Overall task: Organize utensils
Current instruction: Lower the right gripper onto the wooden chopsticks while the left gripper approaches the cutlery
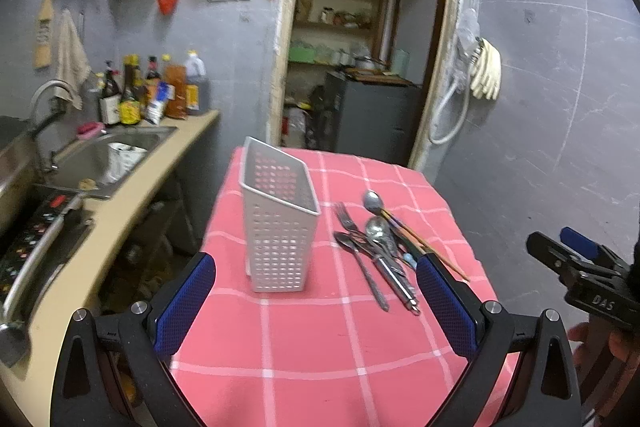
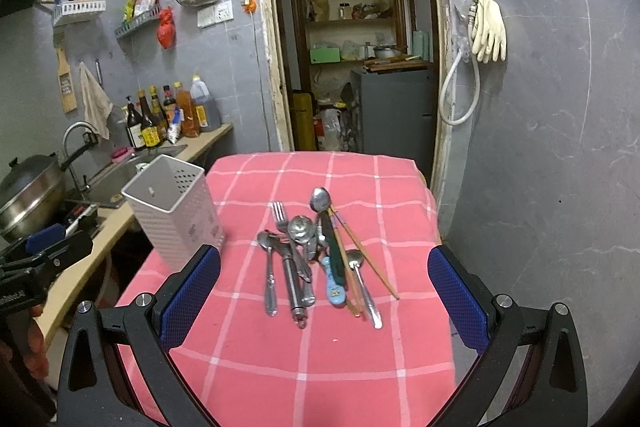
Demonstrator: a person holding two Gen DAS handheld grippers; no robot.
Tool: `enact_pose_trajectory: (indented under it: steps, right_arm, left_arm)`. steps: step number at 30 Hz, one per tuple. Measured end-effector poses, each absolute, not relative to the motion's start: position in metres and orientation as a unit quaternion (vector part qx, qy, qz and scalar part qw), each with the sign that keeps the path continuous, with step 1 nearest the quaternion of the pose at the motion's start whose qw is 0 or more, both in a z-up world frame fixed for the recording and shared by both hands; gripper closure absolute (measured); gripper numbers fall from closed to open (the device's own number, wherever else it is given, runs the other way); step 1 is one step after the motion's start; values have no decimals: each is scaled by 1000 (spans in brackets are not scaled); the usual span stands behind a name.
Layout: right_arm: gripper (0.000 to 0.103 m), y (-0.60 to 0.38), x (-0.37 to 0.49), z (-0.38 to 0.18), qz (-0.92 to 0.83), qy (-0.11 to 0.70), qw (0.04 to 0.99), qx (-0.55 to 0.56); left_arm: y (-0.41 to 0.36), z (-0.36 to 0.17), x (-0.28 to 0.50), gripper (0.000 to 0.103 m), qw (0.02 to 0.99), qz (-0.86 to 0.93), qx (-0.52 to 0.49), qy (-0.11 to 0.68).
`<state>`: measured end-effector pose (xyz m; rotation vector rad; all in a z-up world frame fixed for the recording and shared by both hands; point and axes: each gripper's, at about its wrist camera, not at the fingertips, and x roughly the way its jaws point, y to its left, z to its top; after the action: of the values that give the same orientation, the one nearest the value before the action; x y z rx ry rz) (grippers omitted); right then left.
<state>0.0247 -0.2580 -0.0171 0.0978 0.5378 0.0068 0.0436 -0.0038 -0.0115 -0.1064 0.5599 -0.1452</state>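
A white perforated utensil holder (image 1: 278, 223) stands upright and empty on the red checked tablecloth (image 1: 320, 339); it also shows in the right wrist view (image 2: 174, 205) at the table's left. A pile of utensils (image 2: 316, 255) lies to its right: spoons, a fork (image 2: 279, 217), a peeler, chopsticks (image 2: 366, 255) and a blue-handled piece; the pile shows in the left wrist view too (image 1: 380, 247). My left gripper (image 1: 316, 291) is open and empty, in front of the holder. My right gripper (image 2: 324, 291) is open and empty, in front of the pile.
A counter with a sink (image 1: 108, 163), a tap and sauce bottles (image 1: 152, 91) runs along the left. A steel pot (image 2: 30, 193) sits on the stove. A doorway to a pantry (image 2: 352, 47) lies behind the table. Rubber gloves (image 2: 488, 27) hang on the right wall.
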Motion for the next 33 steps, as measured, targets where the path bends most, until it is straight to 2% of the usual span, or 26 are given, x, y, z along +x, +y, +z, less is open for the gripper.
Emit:
enact_pose_trajectory:
  steps: [7,12,15,20,22,26,28,33]
  right_arm:
    - [1,-269,51,-23,12,301,952,58]
    - [1,-279,62,-30,12,320,946,52]
    - [1,-290,73,-36,17,338,939,57]
    - [2,-312,102,-46,34,352,932,76]
    - [6,-318,117,-51,45,363,927,80]
    - [21,-328,153,-67,71,386,917,76]
    - [25,-332,170,-77,82,399,910,78]
    - [37,-331,213,-100,116,428,893,79]
  left_arm:
    - [-17,-23,66,2,944,-131,-45,298]
    - [-34,-31,82,7,930,-166,-46,326]
    - [-47,-37,93,14,922,-175,-43,342]
    - [-69,-47,118,34,911,-168,-46,373]
    - [-82,-52,131,41,909,-153,-39,385]
    - [-104,-66,157,57,903,-122,-30,411]
    - [-112,-76,172,65,898,-103,-24,426]
    - [-122,-101,203,71,884,-61,-22,464]
